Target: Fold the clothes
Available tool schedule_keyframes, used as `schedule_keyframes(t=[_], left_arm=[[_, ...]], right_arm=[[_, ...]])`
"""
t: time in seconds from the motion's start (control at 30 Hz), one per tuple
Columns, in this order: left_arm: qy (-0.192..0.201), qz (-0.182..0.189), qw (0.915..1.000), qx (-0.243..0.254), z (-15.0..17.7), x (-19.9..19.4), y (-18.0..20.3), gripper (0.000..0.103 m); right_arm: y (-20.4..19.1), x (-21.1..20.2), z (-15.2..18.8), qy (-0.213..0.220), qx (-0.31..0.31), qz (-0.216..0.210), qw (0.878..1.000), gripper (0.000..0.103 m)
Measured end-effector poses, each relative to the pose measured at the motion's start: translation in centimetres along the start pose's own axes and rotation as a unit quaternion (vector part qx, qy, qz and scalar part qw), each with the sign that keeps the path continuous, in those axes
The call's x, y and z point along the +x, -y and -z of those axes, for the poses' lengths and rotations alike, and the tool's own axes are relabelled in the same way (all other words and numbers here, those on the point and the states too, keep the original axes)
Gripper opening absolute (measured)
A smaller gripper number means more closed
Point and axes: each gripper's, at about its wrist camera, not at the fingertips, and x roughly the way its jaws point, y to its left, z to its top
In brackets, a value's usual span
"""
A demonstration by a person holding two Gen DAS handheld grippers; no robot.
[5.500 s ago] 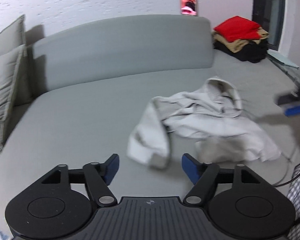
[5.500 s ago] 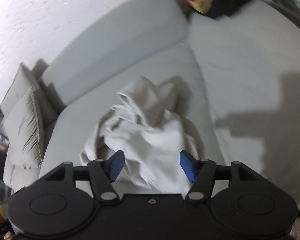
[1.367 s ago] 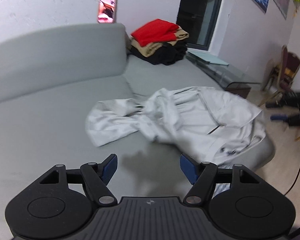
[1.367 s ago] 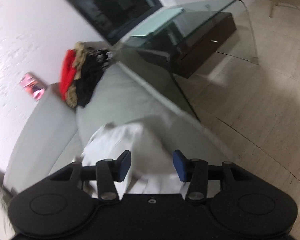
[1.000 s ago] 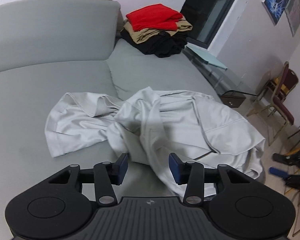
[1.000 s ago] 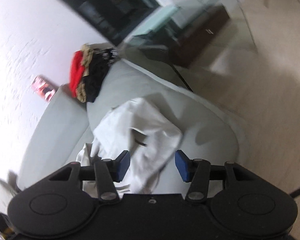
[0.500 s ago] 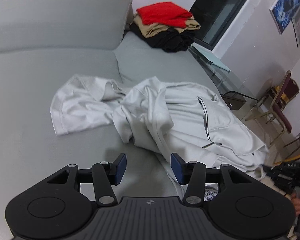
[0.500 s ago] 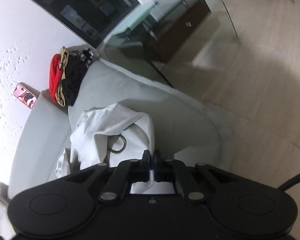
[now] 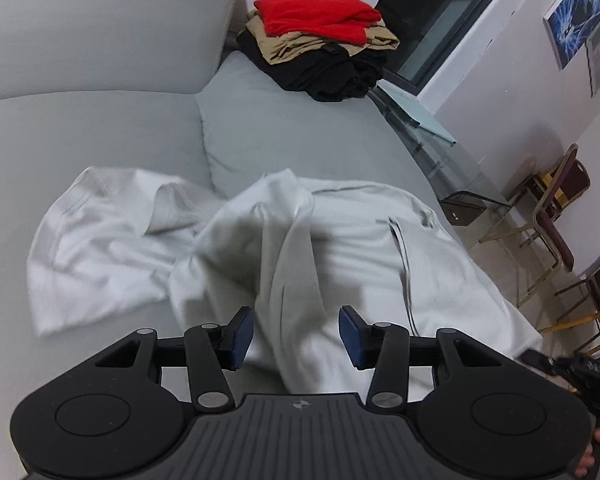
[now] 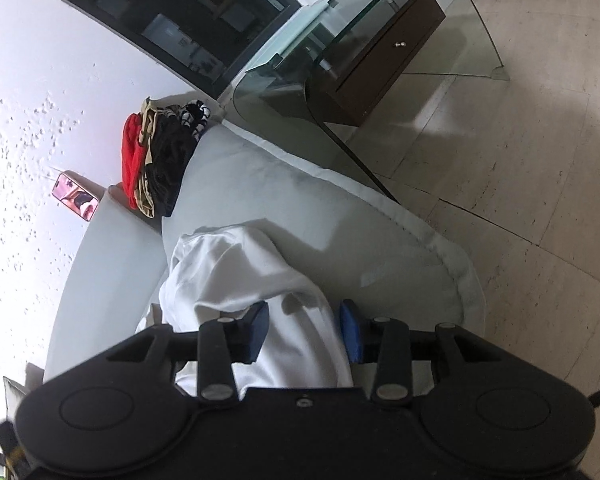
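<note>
A pale grey hoodie (image 9: 356, 240) lies crumpled on the grey sofa (image 9: 100, 128), one sleeve thrown out to the left and its body reaching the seat's right edge. My left gripper (image 9: 295, 336) is open just above it, with a raised ridge of the fabric running between the blue pads (image 9: 240, 338). In the right wrist view the hoodie (image 10: 236, 276) bulges up between the fingers of my right gripper (image 10: 303, 334), which is open near the sofa's front corner (image 10: 452, 276). The dark right gripper body (image 9: 572, 368) and a hand show at the left view's lower right.
A stack of folded clothes, red on top (image 9: 320, 20), sits at the sofa's far end (image 10: 156, 160). A glass side table (image 10: 340, 64) with a dark drawer unit stands beside it. Chairs (image 9: 556, 216) stand on the tiled floor. A phone (image 10: 76, 196) leans on the backrest.
The right gripper, shut half a second ago, now stands open around a bulge of hoodie fabric. The left gripper has come down closer, and a fold now lies between its fingers.
</note>
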Motion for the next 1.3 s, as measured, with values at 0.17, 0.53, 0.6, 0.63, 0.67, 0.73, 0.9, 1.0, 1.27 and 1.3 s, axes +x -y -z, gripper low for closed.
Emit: schedule_keyframes(t=[0.17, 0.53, 0.6, 0.63, 0.67, 0.73, 0.9, 1.0, 1.27, 1.3], left_arm=[[-0.027, 0.004, 0.9995, 0.014, -1.6, 2.3, 0.5, 0.023], [-0.062, 0.032, 0.9976, 0.007, -2.5, 3.8, 0.5, 0.031], [-0.066, 0.033, 0.9971, 0.015, -2.6, 4.1, 0.6, 0.034], [-0.068, 0.034, 0.9969, 0.019, -2.6, 4.3, 0.7, 0.035], [-0.071, 0.035, 0.9966, 0.023, -2.7, 4.5, 0.8, 0.036], [-0.084, 0.029, 0.9947, 0.051, -2.9, 5.2, 1.5, 0.037], [-0.145, 0.004, 0.985, 0.094, -3.1, 7.7, 2.6, 0.03], [-0.137, -0.032, 0.9857, 0.094, -2.7, 7.3, 2.4, 0.006], [-0.004, -0.053, 0.9984, 0.019, -0.7, -2.9, 0.7, 0.004], [0.011, -0.055, 0.9983, 0.013, -0.2, -4.4, 0.5, 0.004]], right_arm=[[0.4, 0.3, -0.5, -0.002, 0.001, -0.006, 1.0, 0.039], [0.9, 0.5, -0.8, -0.008, 0.015, -0.019, 1.0, 0.044], [0.9, 0.6, -0.8, -0.008, 0.017, -0.021, 1.0, 0.045], [0.9, 0.6, -0.8, -0.009, 0.015, -0.022, 1.0, 0.045], [0.8, 0.6, -0.8, -0.009, 0.014, -0.022, 1.0, 0.045], [0.8, 0.7, -0.9, -0.01, 0.013, -0.021, 1.0, 0.046], [0.8, 0.8, -1.1, -0.011, 0.014, -0.02, 1.0, 0.046], [0.9, 0.8, -1.2, -0.014, 0.016, -0.022, 1.0, 0.046], [-1.0, 0.7, -0.1, 0.002, -0.08, 0.017, 0.997, 0.059], [-1.3, 0.7, 0.1, 0.005, -0.101, 0.024, 0.995, 0.059]])
